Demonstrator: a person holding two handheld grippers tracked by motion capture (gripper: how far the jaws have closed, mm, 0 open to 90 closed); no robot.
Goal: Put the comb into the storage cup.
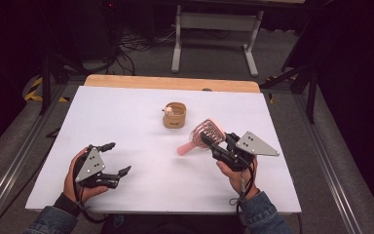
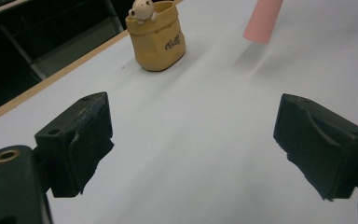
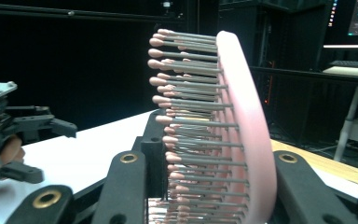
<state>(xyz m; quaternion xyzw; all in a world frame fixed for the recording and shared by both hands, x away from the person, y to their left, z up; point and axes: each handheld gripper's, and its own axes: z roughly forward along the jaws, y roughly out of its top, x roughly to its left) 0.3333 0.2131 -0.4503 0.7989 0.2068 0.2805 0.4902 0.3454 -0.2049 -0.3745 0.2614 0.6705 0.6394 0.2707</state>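
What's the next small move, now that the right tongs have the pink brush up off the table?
Probably carry the pink hairbrush toward the tan holder and line its handle up over the opening. The right tongs are clamped on the brush head, the handle hangs free above the white table, and the left tongs sit open and empty, apart from both.

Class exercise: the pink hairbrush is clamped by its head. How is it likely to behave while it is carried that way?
The right gripper is shut across the pink hairbrush, bristles included; these probably flex, so the grip may feel springy. Its handle sticks out unsupported, so it could pivot if bumped. The open frame suggests it is light.
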